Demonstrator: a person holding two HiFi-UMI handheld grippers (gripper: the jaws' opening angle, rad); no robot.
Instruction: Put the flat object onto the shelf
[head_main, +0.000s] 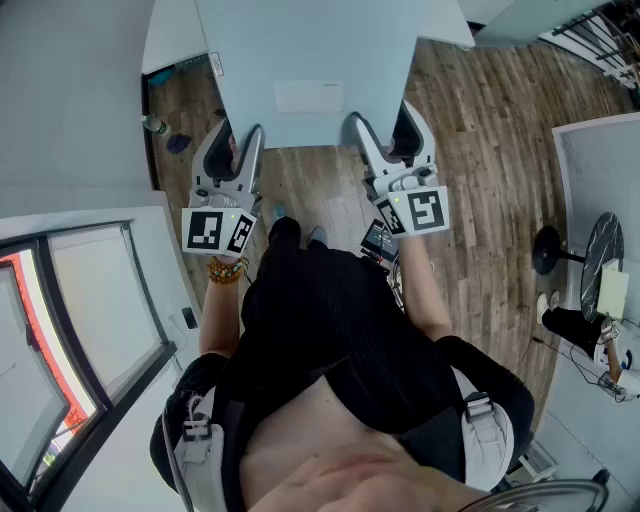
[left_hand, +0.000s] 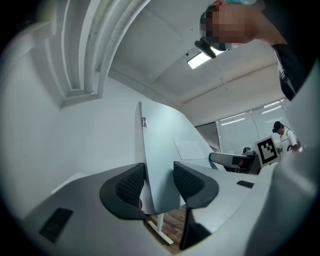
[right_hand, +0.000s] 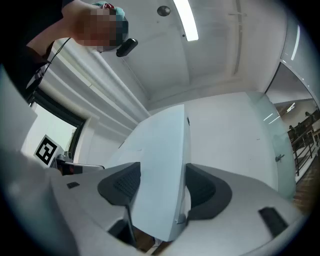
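The flat object is a large pale blue-grey board (head_main: 310, 50) with a white label (head_main: 308, 96), held out in front of me above the wooden floor. My left gripper (head_main: 235, 142) clamps its near left edge and my right gripper (head_main: 388, 135) its near right edge. In the left gripper view the board (left_hand: 165, 145) stands on edge between the dark ribbed pads (left_hand: 131, 184) of the left gripper (left_hand: 159, 182). The right gripper view shows the board (right_hand: 160, 145) filling the wide gap of the right gripper (right_hand: 162, 186). Both are shut on it.
A wooden floor (head_main: 490, 150) lies below. A white wall and a window frame (head_main: 90, 300) run along the left. A small bottle (head_main: 152, 125) sits on the floor at the left. A round black stand (head_main: 600, 260) is at the right. Another person (left_hand: 282, 134) stands far off.
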